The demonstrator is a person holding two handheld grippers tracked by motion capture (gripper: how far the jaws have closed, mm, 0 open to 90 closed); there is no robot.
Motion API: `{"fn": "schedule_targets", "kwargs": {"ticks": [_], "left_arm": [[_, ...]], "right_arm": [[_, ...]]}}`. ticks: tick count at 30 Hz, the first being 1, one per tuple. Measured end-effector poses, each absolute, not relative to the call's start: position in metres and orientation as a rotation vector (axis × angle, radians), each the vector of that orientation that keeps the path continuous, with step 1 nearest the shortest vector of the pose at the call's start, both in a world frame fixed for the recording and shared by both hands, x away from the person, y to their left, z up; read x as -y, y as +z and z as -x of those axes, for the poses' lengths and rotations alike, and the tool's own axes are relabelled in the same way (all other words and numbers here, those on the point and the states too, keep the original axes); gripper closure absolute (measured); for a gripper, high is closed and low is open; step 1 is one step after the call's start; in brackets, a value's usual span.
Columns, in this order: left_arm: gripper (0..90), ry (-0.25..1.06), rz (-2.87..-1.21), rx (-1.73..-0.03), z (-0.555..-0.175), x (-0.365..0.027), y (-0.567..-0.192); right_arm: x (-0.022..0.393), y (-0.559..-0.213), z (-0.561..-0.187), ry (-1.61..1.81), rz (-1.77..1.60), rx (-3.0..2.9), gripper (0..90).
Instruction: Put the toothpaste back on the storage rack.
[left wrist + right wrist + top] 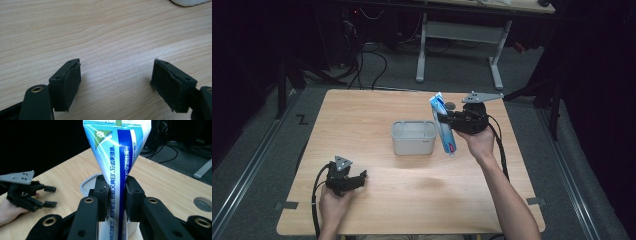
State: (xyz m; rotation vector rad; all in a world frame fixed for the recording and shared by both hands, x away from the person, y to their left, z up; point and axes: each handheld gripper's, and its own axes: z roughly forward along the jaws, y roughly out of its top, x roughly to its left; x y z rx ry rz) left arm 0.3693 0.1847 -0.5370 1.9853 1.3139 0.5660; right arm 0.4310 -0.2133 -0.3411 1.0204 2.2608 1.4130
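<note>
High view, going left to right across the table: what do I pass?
Left claw resting open near the front edge → grey bin mid-table → toothpaste tube, held clear of the table → right claw, shut on the tube.

toothpaste tube (117, 157) top cut off by edge, bin (86, 185) mostly hidden
</note>
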Motion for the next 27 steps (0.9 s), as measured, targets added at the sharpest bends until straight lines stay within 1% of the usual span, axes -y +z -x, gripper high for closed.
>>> {"fn": "schedule_targets", "kwargs": {"ticks": [27], "left_arm": [[23.9, 0.565, -1.985, -1.312, -0.37, -0.184, -0.537]], "right_arm": [[0.178, -0.319, -0.461, 1.427, -1.001, -2.237, 74.8]]}}
